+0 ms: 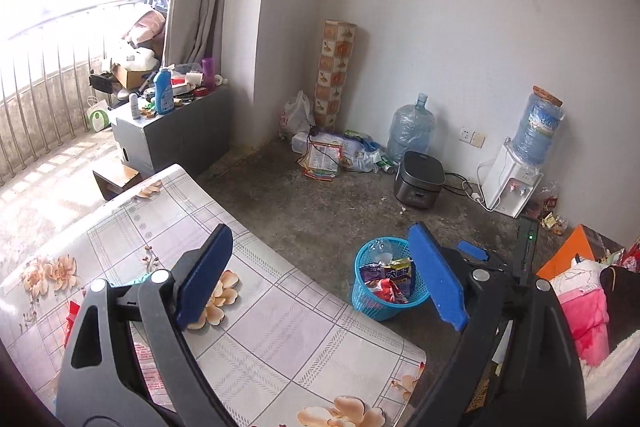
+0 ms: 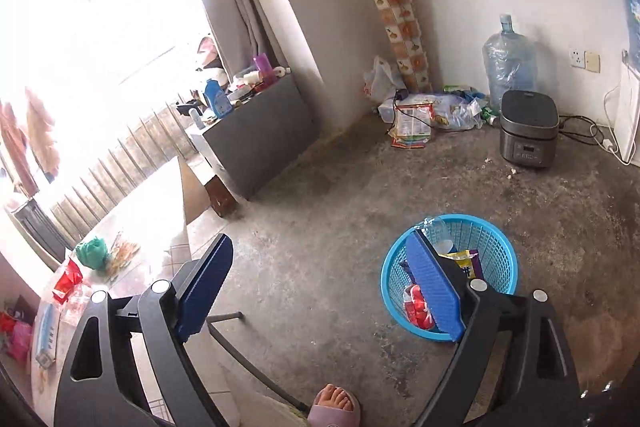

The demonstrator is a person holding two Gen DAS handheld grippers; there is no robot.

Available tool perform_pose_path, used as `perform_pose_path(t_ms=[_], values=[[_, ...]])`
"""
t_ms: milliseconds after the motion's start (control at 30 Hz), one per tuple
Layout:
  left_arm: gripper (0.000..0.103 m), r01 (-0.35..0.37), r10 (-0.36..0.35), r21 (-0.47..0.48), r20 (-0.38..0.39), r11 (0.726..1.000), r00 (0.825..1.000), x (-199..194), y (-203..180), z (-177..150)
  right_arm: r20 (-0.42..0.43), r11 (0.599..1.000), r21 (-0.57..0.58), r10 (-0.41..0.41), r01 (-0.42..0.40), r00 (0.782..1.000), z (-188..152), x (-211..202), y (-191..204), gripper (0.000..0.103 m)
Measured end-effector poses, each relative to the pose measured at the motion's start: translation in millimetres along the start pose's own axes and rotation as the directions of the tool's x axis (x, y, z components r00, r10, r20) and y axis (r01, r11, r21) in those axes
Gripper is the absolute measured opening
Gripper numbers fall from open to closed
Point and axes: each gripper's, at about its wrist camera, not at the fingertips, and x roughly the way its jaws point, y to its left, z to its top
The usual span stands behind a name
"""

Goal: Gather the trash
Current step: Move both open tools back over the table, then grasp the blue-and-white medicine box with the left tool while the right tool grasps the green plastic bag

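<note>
Both the left tongs [image 1: 324,277] and the right tongs [image 2: 322,289] stand released, nothing between their blue pads. The blue trash basket [image 2: 494,247] sits on the concrete floor [image 2: 320,195] just off the table's [image 1: 280,327] edge, holding snack wrappers [image 1: 394,277] and a clear bottle [image 2: 442,233]. More wrappers [image 2: 66,283] lie at the table's left edge.

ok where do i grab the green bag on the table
Pinch the green bag across its bunched top, coming from above: it sits crumpled and soft on the table, so the raised folds are probably easiest for open jaws to close on.
</note>
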Motion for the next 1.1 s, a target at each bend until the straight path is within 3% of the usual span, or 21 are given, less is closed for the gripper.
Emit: perform_pose_path(t_ms=[200, 333, 433, 567, 667, 800, 967, 1033, 1100], values=[[0.089, -0.091, 0.103, -0.110, 0.106, 0.990, 0.989, -64, 34, -16, 0.112, 0.991, -0.124, 0.055, -0.041, 0.992, 19, -38, 70, 0.096], [0.089, -0.186, 0.211, -0.182, 0.132, 0.966, 0.968, -102, 69, -34, 0.102, 0.970, -0.180, 0.184, -0.163, 0.978, 27, -55, 109, 0.096], [0.089, -0.269, 0.310, -0.263, 0.131, 0.927, 0.942, -132, 105, -52, 0.043, 0.951, -0.173, 0.268, -0.257, 0.963, 29, -52, 133, 0.096], [0.089, -0.359, 0.427, -0.388, 0.102, 0.849, 0.898, -164, 158, -82, -0.053, 0.924, -0.154, 0.345, -0.349, 0.937, 27, -32, 167, 0.096], [0.089, -0.388, 0.465, -0.480, 0.048, 0.787, 0.884, -177, 200, -110, -0.140, 0.897, -0.153, 0.396, -0.415, 0.908, 23, -12, 201, 0.096], [0.089, -0.391, 0.463, -0.572, -0.022, 0.721, 0.886, -180, 241, -147, -0.243, 0.857, -0.209, 0.420, -0.470, 0.874, 11, 19, 252, 0.096], [0.087, -0.384, 0.416, -0.631, -0.106, 0.673, 0.903, -166, 269, -190, -0.370, 0.784, -0.307, 0.423, -0.539, 0.827, -6, 74, 320, 0.096], [0.083, -0.385, 0.391, -0.647, -0.143, 0.658, 0.909, -157, 276, -204, -0.453, 0.751, -0.328, 0.406, -0.572, 0.794, -13, 105, 342, 0.096], [0.080, -0.397, 0.380, -0.662, -0.180, 0.636, 0.907, -148, 281, -219, -0.497, 0.744, -0.340, 0.376, -0.574, 0.782, -20, 131, 358, 0.096]])
